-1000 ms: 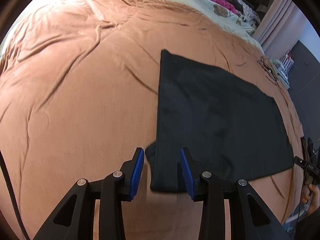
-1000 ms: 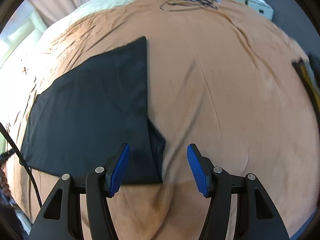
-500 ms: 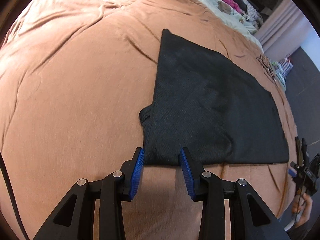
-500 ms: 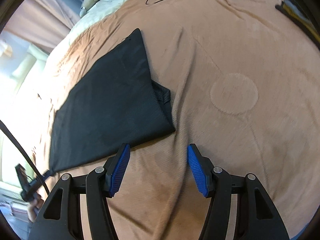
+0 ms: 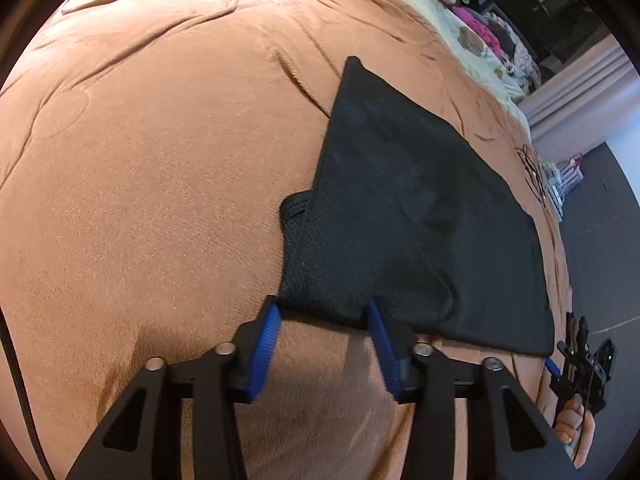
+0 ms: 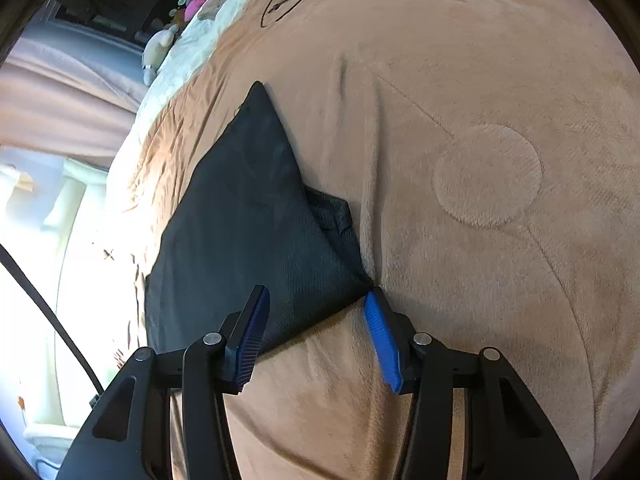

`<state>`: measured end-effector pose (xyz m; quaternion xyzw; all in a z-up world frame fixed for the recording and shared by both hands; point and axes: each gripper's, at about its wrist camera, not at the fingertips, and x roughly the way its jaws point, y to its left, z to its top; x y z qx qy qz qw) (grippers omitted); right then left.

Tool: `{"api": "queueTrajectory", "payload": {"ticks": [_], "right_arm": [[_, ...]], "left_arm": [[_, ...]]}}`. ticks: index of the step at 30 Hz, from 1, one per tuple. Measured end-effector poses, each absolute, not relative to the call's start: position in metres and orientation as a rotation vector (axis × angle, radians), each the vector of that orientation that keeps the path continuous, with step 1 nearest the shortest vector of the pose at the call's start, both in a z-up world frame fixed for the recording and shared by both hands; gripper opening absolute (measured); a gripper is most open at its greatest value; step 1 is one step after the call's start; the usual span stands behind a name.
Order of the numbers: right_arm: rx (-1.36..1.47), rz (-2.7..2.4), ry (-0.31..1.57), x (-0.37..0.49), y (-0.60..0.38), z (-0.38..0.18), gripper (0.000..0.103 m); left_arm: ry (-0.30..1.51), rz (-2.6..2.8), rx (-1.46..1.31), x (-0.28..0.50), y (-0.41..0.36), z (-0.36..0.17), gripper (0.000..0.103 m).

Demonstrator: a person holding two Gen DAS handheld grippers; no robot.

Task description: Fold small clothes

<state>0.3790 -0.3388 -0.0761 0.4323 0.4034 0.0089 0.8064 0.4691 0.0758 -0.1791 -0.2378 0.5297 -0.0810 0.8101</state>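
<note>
So there's a black garment (image 5: 420, 216) lying flat on a brown blanket (image 5: 160, 184) that covers a bed, folded into a rough rectangle with a little flap of cloth poking out on each side. It sits toward the near edge of the blanket, with its near hem right at both grippers.

The left gripper (image 5: 322, 318) is down at the near left corner of the garment, jaws partly apart and opening a bit. The hem sits between the blue pads (image 5: 266, 346), but they don't press on it (nothing gripped as far as the left wrist view shows).

The right gripper (image 6: 316, 308) is at the near right corner. Its jaws are closing, with the corner of the cloth between them, not pinched yet.

A cream sheet (image 5: 452, 28) shows at the far edge of the bed, with some soft toys (image 5: 480, 28) piled there.
</note>
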Motion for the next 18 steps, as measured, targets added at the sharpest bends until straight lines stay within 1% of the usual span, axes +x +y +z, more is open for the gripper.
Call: {"api": "queueTrajectory", "payload": {"ticks": [1, 4, 5, 6, 8, 9, 10, 11, 12, 13, 15, 18], "right_arm": [[0.934, 0.02, 0.864, 0.378, -0.339, -0.077, 0.047], [0.967, 0.044, 0.883, 0.375, -0.333, -0.082, 0.047], [0.974, 0.057, 0.887, 0.375, -0.331, -0.084, 0.047], [0.97, 0.065, 0.894, 0.376, -0.33, -0.086, 0.047], [0.955, 0.058, 0.897, 0.38, -0.332, -0.088, 0.047], [0.956, 0.053, 0.888, 0.382, -0.335, -0.088, 0.042], [0.955, 0.038, 0.878, 0.383, -0.337, -0.086, 0.029], [0.935, -0.001, 0.875, 0.385, -0.339, -0.084, 0.023], [0.912, -0.035, 0.872, 0.386, -0.34, -0.083, 0.012], [0.894, -0.052, 0.864, 0.387, -0.343, -0.082, 0.004], [0.867, -0.059, 0.842, 0.387, -0.346, -0.08, 0.004], [0.844, -0.056, 0.839, 0.383, -0.346, -0.082, 0.004]], "left_arm": [[1.133, -0.171, -0.518, 0.47, 0.077, -0.18, 0.041], [1.132, -0.171, -0.564, 0.471, 0.082, -0.182, 0.04], [1.131, -0.17, -0.564, 0.471, 0.081, -0.182, 0.038], [1.13, -0.161, -0.552, 0.472, 0.08, -0.182, 0.035], [1.133, -0.146, -0.542, 0.473, 0.082, -0.182, 0.015], [1.133, -0.149, -0.547, 0.473, 0.082, -0.182, 0.013], [1.131, -0.153, -0.544, 0.474, 0.081, -0.181, 0.009], [1.127, -0.152, -0.527, 0.475, 0.08, -0.179, 0.008], [1.114, -0.145, -0.495, 0.475, 0.078, -0.175, 0.008], [1.099, -0.138, -0.475, 0.475, 0.078, -0.171, 0.008], [1.082, -0.141, -0.48, 0.475, 0.082, -0.166, 0.008], [1.119, -0.153, -0.533, 0.477, 0.089, -0.172, 0.011]]}}
